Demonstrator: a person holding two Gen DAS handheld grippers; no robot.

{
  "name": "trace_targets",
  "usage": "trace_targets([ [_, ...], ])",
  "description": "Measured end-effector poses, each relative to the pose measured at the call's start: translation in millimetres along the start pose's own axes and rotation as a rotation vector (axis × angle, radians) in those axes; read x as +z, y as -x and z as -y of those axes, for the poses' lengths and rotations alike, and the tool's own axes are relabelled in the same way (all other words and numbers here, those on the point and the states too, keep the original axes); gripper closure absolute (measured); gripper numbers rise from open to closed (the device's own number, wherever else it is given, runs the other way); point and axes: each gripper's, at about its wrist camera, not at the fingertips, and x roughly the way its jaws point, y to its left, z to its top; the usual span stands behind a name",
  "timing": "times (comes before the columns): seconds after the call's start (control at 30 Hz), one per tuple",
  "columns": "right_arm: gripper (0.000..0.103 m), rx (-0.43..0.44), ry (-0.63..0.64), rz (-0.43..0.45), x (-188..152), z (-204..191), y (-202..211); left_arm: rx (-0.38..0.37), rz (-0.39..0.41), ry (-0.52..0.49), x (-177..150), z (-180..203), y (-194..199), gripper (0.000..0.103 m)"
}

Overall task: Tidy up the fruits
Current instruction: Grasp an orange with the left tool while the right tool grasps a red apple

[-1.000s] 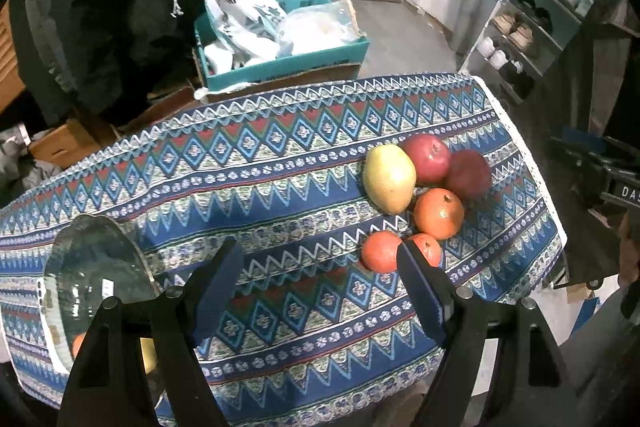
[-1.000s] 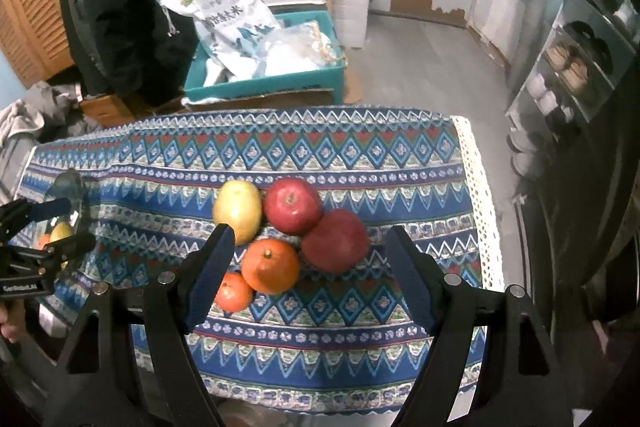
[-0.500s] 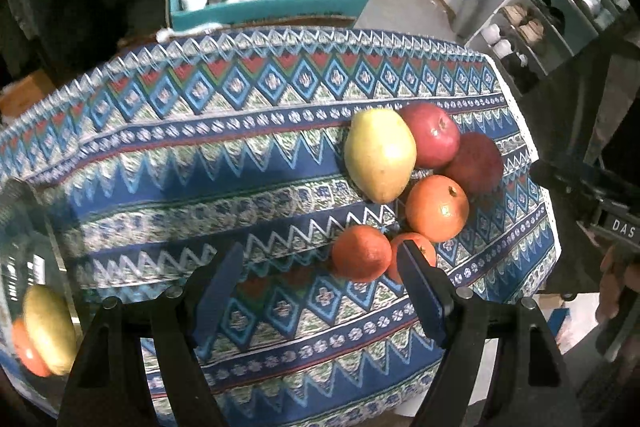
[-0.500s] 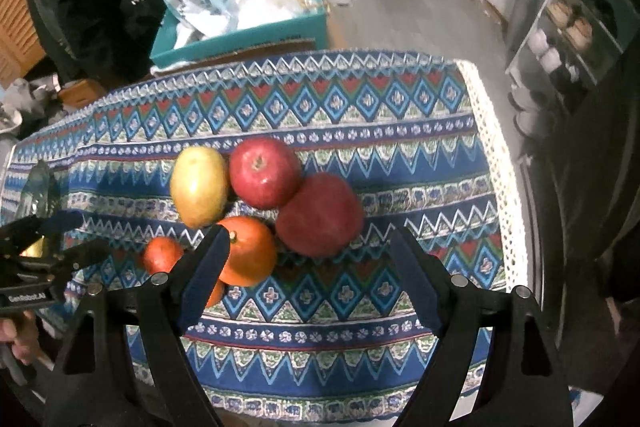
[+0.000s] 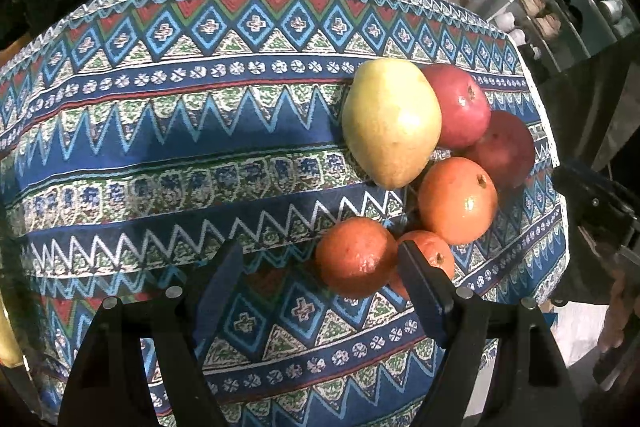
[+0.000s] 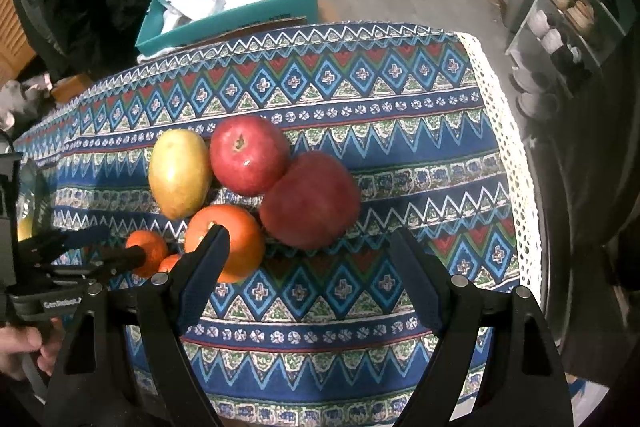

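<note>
Several fruits lie bunched on the patterned tablecloth (image 5: 200, 131): a yellow-green pear (image 5: 392, 123), a red apple (image 5: 460, 107), a darker red apple (image 5: 504, 151), a large orange (image 5: 458, 201) and two small oranges (image 5: 354, 257). My left gripper (image 5: 320, 259) is open and points steeply down. The nearer small orange sits between its fingers, close to the right finger (image 5: 416, 279), which covers part of the second small orange (image 5: 434, 259). My right gripper (image 6: 308, 243) is open just short of the dark red apple (image 6: 310, 199). Its left finger (image 6: 208, 259) overlaps the large orange (image 6: 236, 239).
A glass bowl (image 6: 34, 195) holding yellow fruit stands at the table's left end. A teal crate (image 6: 224, 11) of bags sits behind the table. A shoe rack (image 6: 568, 19) stands to the right. The cloth's lace edge (image 6: 516, 167) marks the right side. A hand (image 6: 20, 343) holds the left gripper.
Both grippers have come down closer to the fruit. The left one has slid right to the small oranges, and the glass bowl has slipped almost out of its view.
</note>
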Motion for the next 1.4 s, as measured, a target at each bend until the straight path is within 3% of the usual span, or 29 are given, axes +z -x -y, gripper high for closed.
trace_targets([
  [0.33,0.021,0.006,-0.031,-0.018,5.2,7.6,-12.2,-0.05,-0.027,0.0,5.6,5.4,-18.7,0.024],
  [0.5,0.021,0.026,-0.064,-0.039,9.5,13.8,-25.1,-0.114,-0.035,0.0,5.3,3.0,-18.9,0.05],
  [0.57,0.021,0.031,-0.079,-0.049,11.0,16.5,-33.3,-0.119,-0.024,-0.031,4.5,7.6,-15.9,0.056],
  [0.77,0.021,0.066,-0.12,-0.082,14.5,21.9,-57.0,-0.083,-0.007,-0.062,7.5,14.7,-14.2,0.057],
  [1.0,0.021,0.102,-0.159,-0.113,12.8,24.7,-74.7,-0.013,0.062,-0.069,17.7,-10.4,2.8,0.057],
  [1.13,0.024,0.1,-0.149,-0.122,13.1,20.5,-81.0,0.046,0.075,-0.122,17.3,-18.0,-2.2,0.056],
  [1.4,0.025,0.054,-0.09,-0.095,15.2,9.0,-81.0,0.03,0.055,-0.141,20.1,-12.3,-13.4,0.05],
])
